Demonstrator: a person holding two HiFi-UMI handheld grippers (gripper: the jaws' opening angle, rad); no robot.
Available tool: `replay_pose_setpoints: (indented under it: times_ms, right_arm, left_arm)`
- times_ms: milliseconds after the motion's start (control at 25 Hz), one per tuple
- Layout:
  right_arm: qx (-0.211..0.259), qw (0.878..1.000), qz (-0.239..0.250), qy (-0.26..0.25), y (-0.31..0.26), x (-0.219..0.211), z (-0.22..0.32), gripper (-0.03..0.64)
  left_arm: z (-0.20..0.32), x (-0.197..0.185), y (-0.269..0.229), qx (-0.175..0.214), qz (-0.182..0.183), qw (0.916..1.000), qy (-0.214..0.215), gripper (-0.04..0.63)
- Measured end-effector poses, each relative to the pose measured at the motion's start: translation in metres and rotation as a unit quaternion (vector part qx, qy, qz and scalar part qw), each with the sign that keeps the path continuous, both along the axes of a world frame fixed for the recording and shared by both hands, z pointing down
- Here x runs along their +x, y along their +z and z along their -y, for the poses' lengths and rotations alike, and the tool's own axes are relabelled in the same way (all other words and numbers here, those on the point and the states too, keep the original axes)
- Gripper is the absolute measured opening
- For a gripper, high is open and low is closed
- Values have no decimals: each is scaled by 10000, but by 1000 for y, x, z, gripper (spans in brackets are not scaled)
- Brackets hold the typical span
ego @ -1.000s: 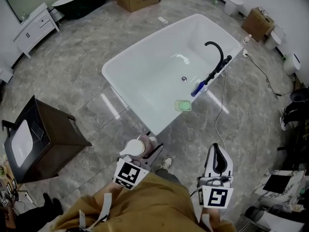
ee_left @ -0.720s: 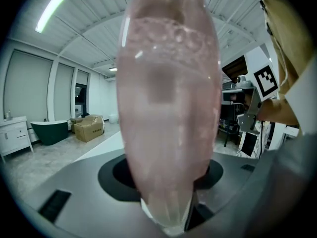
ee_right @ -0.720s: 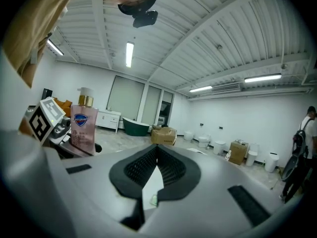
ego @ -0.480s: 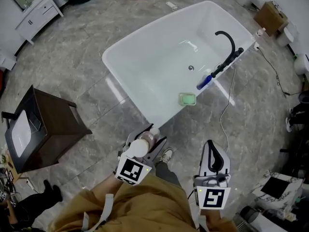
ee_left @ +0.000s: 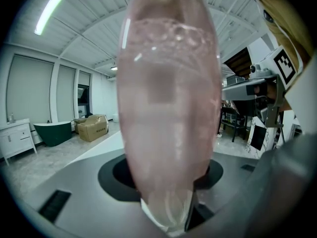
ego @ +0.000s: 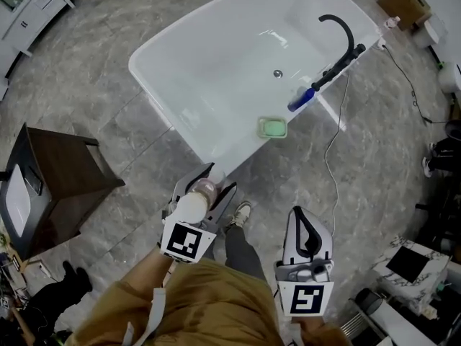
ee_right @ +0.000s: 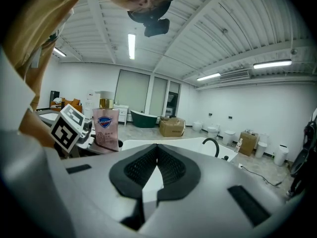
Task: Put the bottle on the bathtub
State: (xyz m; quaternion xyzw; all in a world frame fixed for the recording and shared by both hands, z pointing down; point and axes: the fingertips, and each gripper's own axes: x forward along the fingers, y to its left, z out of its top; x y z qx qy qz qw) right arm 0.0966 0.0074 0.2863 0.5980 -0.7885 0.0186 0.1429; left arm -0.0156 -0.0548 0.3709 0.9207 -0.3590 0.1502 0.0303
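A clear pink bottle with a white pump top lies between the jaws of my left gripper, which is shut on it. In the left gripper view the bottle fills the middle, and it stands upright in the right gripper view. The gripper's tips are just short of the near corner of the white bathtub. My right gripper hangs over the floor to the right, shut on nothing, its pads meeting.
A green soap dish and a blue item sit on the tub's right rim below a black faucet. A dark wooden cabinet stands at the left. A cable runs across the grey floor at the right.
Both grippers have moved forward toward the tub and sunk lower. The bottle stays gripped in the left one, now close to the tub's near corner.
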Motion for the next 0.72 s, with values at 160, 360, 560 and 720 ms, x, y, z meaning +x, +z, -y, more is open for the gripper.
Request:
replay_pose_setpoints:
  times_ms: [160, 360, 560, 720]
  right_arm:
    - [-179, 9998, 21, 48, 24, 4, 7, 5]
    - [-381, 9992, 93, 13, 55, 2, 11, 5]
    - [-593, 9981, 135, -88, 87, 2, 15, 5]
    - [-642, 9978, 140, -124, 107, 3, 23, 5]
  left_arm:
    - [14, 1, 26, -71, 68, 9999, -25, 242]
    - [28, 4, 57, -65, 65, 9999, -51, 242]
    - [37, 14, 95, -351, -111, 9989, -287, 242]
    - [46, 21, 123, -345, -45, 9991, -221, 242]
